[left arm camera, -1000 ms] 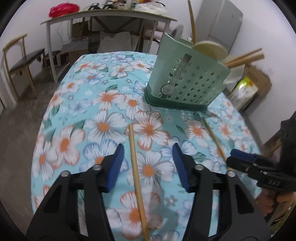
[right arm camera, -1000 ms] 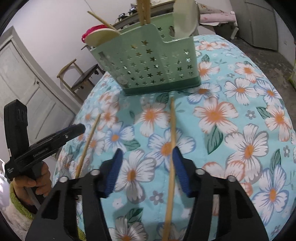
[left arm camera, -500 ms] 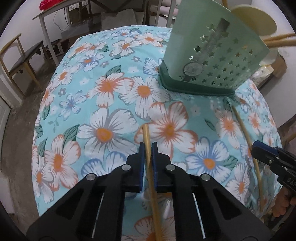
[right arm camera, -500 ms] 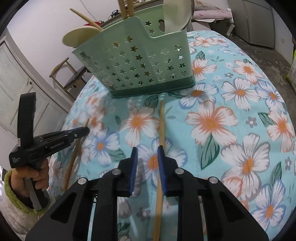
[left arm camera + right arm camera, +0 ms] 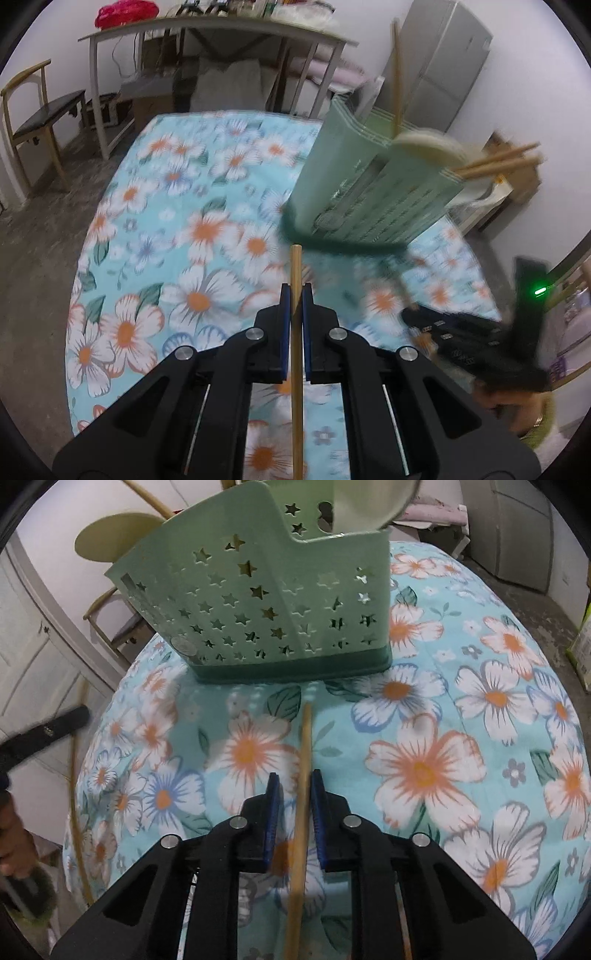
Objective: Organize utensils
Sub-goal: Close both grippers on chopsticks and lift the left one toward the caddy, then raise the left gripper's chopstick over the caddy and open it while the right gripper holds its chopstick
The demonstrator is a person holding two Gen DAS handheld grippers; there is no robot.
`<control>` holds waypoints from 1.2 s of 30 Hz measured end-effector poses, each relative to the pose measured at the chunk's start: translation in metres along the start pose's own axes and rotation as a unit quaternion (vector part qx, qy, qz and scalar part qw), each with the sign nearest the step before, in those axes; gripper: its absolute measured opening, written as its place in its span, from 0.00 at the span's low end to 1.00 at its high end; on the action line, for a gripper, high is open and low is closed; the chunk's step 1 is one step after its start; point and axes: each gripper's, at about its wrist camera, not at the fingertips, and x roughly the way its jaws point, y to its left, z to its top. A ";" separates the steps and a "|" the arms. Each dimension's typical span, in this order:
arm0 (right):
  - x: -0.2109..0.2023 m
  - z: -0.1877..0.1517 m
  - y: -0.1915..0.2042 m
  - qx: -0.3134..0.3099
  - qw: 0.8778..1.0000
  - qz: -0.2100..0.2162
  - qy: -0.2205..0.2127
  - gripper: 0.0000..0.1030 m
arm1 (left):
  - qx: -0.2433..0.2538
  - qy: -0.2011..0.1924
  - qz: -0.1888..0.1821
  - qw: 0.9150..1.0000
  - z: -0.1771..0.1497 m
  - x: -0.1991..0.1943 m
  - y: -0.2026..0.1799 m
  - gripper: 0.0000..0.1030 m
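A wooden chopstick sits clamped between the blue pads of the left tongs, which are closed tight on it; its tip projects forward toward the base of the utensil caddy. That view is smeared by motion, so whether the stick is clear of the cloth cannot be told for certain.

A second chopstick runs between the pads of the right tongs. These jaws have just been closing; the right pad appears to touch the stick, while a narrow gap shows on the left side. This stick lies along the floral tablecloth, its far end just short of the caddy.

The pale green, star-punched caddy stands upright on the worktop, already holding spoons and several chopsticks. In the left view the right tongs appear blurred at the right edge, with a green light showing. Beyond the worktop stand a side table and a wooden chair.
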 end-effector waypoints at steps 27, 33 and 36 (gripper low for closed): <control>-0.083 0.002 0.000 0.001 0.995 0.049 -0.091 0.07 | 0.064 -0.224 -0.091 0.968 0.093 -0.129 -0.066 0.04; -0.086 0.003 0.001 0.003 0.994 0.050 -0.094 0.07 | 0.079 -0.314 -0.108 0.940 0.136 -0.139 -0.097 0.04; -0.086 0.004 0.002 0.002 0.994 0.052 -0.096 0.07 | 0.087 -0.342 -0.103 0.930 0.150 -0.131 -0.110 0.04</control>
